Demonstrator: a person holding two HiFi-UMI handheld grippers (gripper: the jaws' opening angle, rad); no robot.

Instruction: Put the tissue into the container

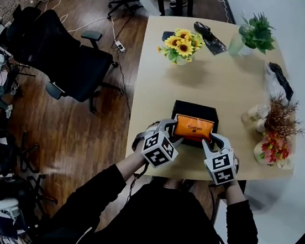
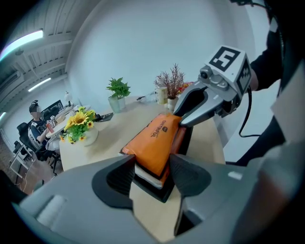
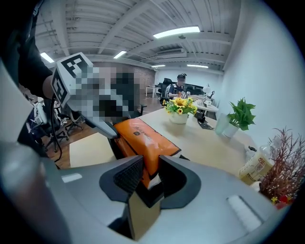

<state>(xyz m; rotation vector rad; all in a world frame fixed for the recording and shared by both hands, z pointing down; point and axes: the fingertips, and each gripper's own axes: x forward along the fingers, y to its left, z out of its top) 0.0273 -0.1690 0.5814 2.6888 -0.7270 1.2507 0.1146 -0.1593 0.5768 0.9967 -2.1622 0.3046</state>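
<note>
An orange tissue pack (image 1: 193, 127) lies across the top of a black container (image 1: 196, 110) near the front edge of the wooden table (image 1: 213, 82). My left gripper (image 1: 169, 131) is shut on the pack's left end and my right gripper (image 1: 210, 141) is shut on its right end. In the left gripper view the tissue pack (image 2: 155, 138) sits between the jaws of the left gripper (image 2: 151, 171), with the container (image 2: 161, 189) beneath it. The right gripper view shows the right gripper (image 3: 150, 176) pinching the pack (image 3: 143, 138) over the container (image 3: 116, 145). The inside of the box is hidden.
A vase of sunflowers (image 1: 180, 44) and a potted green plant (image 1: 256, 34) stand at the table's far side. Dried and red flowers (image 1: 276, 135) crowd the right edge. Black office chairs (image 1: 66, 57) stand on the floor to the left.
</note>
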